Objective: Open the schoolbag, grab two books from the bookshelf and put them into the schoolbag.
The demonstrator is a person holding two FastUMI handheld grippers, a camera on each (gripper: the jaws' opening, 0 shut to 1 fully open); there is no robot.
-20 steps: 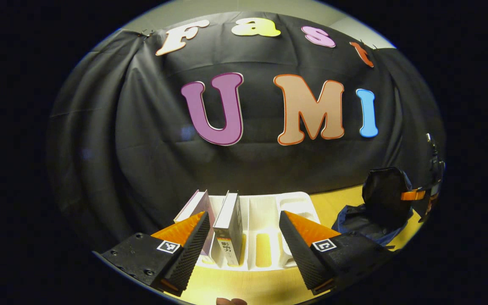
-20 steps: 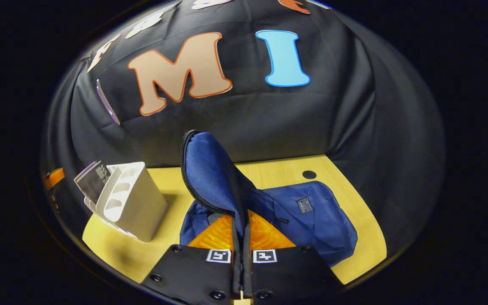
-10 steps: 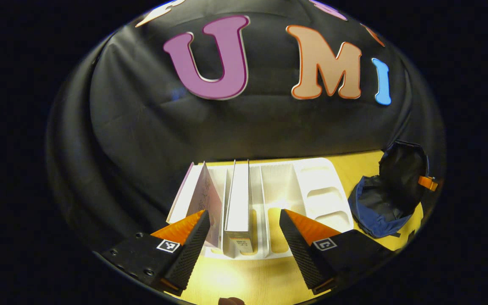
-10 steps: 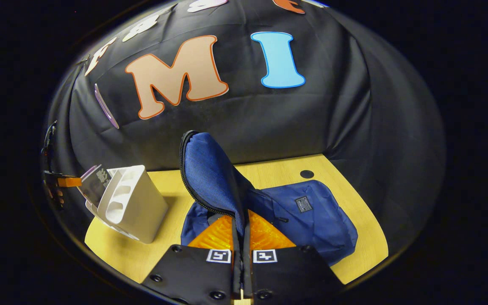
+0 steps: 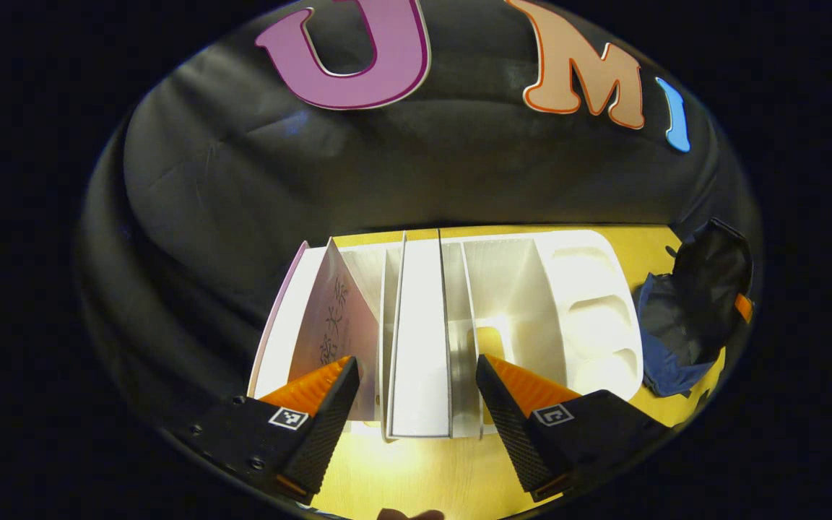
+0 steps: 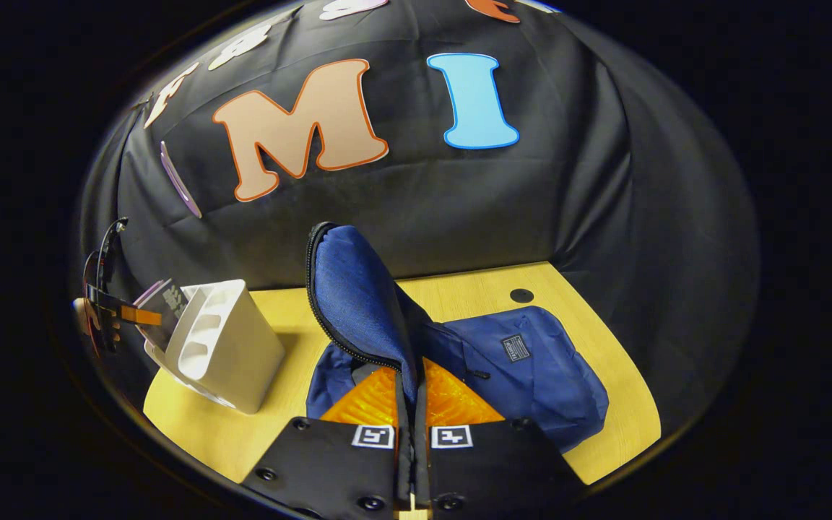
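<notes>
- Bag opened: the right gripper [image 6: 412,393] is clamped tight on the schoolbag's flap [image 6: 358,296], holding it upright off the blue schoolbag [image 6: 531,375] on the table [image 6: 604,433]
- No book taken yet: both stand in the white bookshelf [image 5: 582,289]
- The left gripper [image 5: 416,393] is spread wide and empty, straddling the white book [image 5: 419,339]; the leaning book [image 5: 333,325] sits just beside it
- Left to do: grab and pack both
</notes>
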